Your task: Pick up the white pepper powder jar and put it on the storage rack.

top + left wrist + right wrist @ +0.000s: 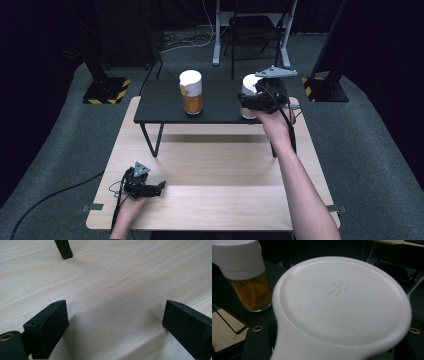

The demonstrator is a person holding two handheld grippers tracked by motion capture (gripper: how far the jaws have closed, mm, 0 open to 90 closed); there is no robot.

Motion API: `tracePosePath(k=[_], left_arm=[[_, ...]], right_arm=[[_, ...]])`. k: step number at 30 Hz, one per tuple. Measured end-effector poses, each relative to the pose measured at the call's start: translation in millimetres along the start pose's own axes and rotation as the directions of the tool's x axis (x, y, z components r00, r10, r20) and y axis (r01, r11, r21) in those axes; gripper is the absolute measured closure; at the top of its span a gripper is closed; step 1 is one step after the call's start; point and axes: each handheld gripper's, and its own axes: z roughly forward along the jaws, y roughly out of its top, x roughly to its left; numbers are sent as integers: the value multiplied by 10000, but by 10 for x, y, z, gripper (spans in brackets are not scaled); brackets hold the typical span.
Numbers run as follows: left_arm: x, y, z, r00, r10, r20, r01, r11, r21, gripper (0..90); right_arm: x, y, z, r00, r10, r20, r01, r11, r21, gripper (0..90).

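Up on the black shelf [165, 102] at the wooden table's [210, 200] far edge, the right gripper [250, 102] looks clenched on the white-lidded jar [342, 307] near the shelf's right end; squeezing below the lid and lifting straight should keep it steady. Mid-shelf, another jar [191, 92] holds something amber. Near the table's front-left corner, the left gripper [115, 322] hangs released, jaws wide

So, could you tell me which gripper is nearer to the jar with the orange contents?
The right. The right gripper is up on the black shelf, around the white-lidded container beside the orange jar. The left gripper is open, low over the wooden table, well in front of the shelf.
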Motion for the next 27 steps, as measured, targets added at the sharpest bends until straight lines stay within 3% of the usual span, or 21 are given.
tracePosePath(k=[7, 18, 27], left_arm=[[0, 0, 0, 10000, -4, 0, 4, 10000, -3, 60], [0, 6, 2, 10000, 26, -4, -26, 10000, 15, 60], [-2, 8, 5, 10000, 24, 0, -24, 10000, 15, 60]], right_arm=[[-44, 57, 171, 9992, 360, -166, -358, 9992, 149, 295], [-85, 128, 352, 9974, 722, 86, -724, 9967, 371, 295], [-64, 183, 441, 9976, 597, 339, -619, 9957, 685, 295]])
